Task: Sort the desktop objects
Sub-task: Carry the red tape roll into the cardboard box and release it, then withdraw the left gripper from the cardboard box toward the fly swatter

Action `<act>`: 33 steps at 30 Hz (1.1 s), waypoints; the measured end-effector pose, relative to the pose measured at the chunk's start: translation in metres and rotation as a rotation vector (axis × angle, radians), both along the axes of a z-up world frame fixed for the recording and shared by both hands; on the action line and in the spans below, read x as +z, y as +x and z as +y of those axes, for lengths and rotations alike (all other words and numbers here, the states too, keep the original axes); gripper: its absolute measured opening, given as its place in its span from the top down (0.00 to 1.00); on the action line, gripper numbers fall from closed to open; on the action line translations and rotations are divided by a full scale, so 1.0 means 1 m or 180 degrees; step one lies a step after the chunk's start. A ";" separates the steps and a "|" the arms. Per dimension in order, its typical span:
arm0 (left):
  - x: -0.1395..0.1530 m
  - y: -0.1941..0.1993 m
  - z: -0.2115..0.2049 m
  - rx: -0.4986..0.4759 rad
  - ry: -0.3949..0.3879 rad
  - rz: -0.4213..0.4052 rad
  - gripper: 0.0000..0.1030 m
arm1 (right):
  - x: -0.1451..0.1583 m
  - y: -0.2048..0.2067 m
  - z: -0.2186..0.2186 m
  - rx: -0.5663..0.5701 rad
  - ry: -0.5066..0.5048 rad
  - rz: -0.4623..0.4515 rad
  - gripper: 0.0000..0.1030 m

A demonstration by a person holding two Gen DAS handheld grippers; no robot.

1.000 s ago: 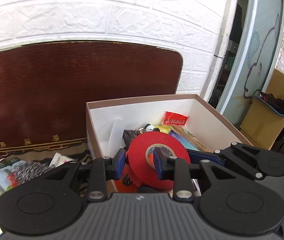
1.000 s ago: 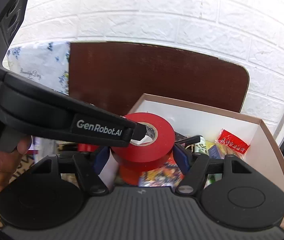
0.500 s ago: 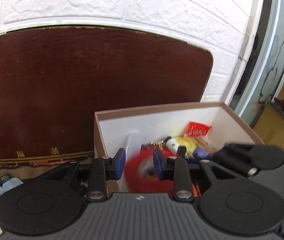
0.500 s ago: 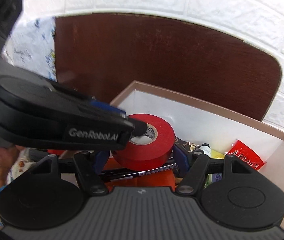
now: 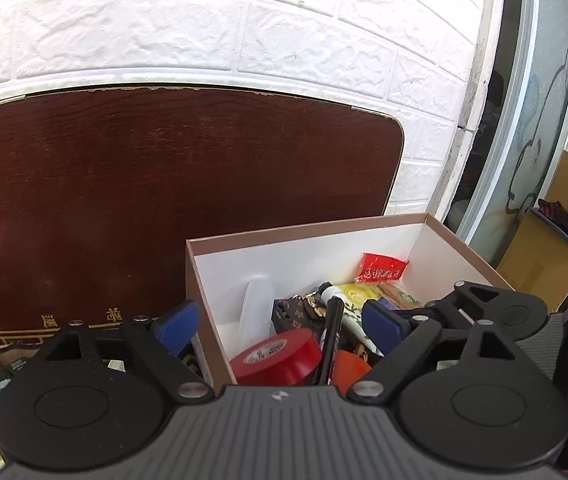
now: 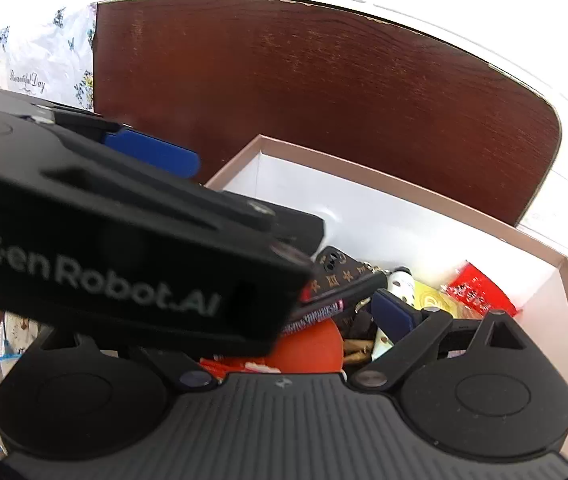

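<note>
Left wrist view
- Left gripper (image 5: 280, 322): jaws have just been opening and are spread wide; nothing is gripped, and the blue pads (image 5: 178, 326) are clear of everything.
- Red tape roll (image 5: 278, 358): released; seen lying tilted in the near corner of the box, just below and ahead of the gap between the jaws, touching neither pad.
- Box (image 5: 307, 232): open cardboard box with white inner walls, directly ahead of the jaws; its left wall runs just inside the left finger.
- Black pen (image 5: 329, 340): leaning just right of the tape roll.
- Red packet (image 5: 381, 270): against the far wall of the box, ahead and to the right.
- Dark wooden tabletop (image 5: 144, 200): beyond and left of the box.

Right wrist view
- Right gripper (image 6: 284, 320): jaws have just been opening and are set wide apart; only the right blue pad (image 6: 393, 312) is visible, and nothing is pressed by it.
- Left gripper body (image 6: 124, 248): crosses in front from the left, hiding the right gripper's left finger.
- Tape roll: cannot be made out with certainty here; an orange-red shape (image 6: 311, 348) lies just below the jaw gap.
- Patterned brown pouch (image 6: 335, 272): just ahead of the jaws, inside the box.
</note>
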State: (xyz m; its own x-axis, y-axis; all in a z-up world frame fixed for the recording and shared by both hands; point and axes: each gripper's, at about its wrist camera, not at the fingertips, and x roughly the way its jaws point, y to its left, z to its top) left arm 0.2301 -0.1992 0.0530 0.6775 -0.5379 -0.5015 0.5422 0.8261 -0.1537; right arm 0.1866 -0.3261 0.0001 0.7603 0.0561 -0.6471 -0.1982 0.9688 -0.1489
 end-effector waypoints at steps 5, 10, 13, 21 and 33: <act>0.001 -0.011 0.001 -0.0020 0.0028 -0.0019 0.09 | 0.002 -0.011 -0.001 -0.0121 -0.0020 -0.0034 0.09; 0.003 -0.025 0.002 -0.0033 0.0049 -0.0042 0.08 | 0.009 -0.028 -0.001 -0.0186 0.0056 -0.0079 0.09; 0.004 -0.035 0.003 -0.0054 0.0052 -0.0047 0.08 | 0.012 -0.041 0.002 -0.0186 0.0046 -0.0117 0.09; 0.013 -0.065 0.014 -0.0012 -0.0013 -0.0021 0.08 | 0.025 -0.054 0.008 -0.0173 0.0118 -0.0212 0.09; 0.021 -0.115 0.048 0.0103 -0.0125 0.0022 0.08 | 0.042 -0.101 0.034 0.0016 0.0200 -0.0372 0.08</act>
State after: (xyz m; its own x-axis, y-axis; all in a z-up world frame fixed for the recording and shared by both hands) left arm 0.1148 -0.1511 0.0741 0.6915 -0.5351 -0.4852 0.5140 0.8365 -0.1900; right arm 0.0853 -0.2917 0.0419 0.8299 0.0979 -0.5492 -0.1880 0.9760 -0.1102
